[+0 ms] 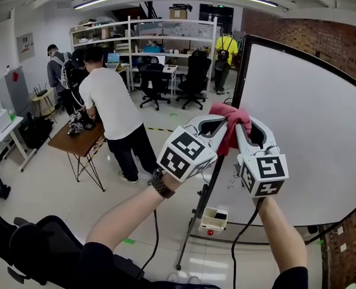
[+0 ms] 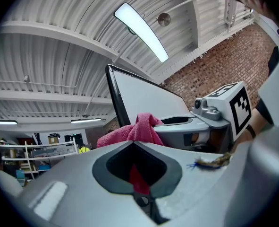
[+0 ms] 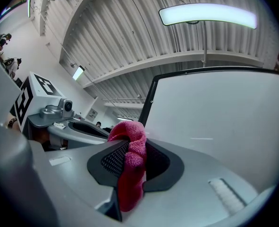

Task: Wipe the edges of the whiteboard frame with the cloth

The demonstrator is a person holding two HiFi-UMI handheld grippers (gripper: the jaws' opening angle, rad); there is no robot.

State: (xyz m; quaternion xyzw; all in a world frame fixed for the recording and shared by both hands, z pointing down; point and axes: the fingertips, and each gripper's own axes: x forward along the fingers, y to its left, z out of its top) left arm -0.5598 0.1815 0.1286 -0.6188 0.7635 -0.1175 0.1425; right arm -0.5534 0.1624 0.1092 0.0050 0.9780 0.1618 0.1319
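A pink-red cloth (image 1: 230,124) is bunched between both grippers, right against the black left frame edge (image 1: 238,80) of the large whiteboard (image 1: 304,131). In the head view my left gripper (image 1: 218,121) and right gripper (image 1: 240,124) meet tip to tip, each shut on the cloth. The left gripper view has the cloth (image 2: 140,128) poking out past my left gripper (image 2: 136,145), with the frame (image 2: 117,97) and the right gripper (image 2: 196,126) beyond. Through the right gripper (image 3: 130,148) hangs a fold of cloth (image 3: 132,161), beside the frame (image 3: 150,104) and the whiteboard (image 3: 224,117).
A person in a white shirt (image 1: 112,104) bends over a small brown table (image 1: 75,142) to the left. Office chairs (image 1: 153,84) and shelves stand further back. A small white box (image 1: 215,218) sits on the board's stand. A black chair (image 1: 33,245) is at the bottom left.
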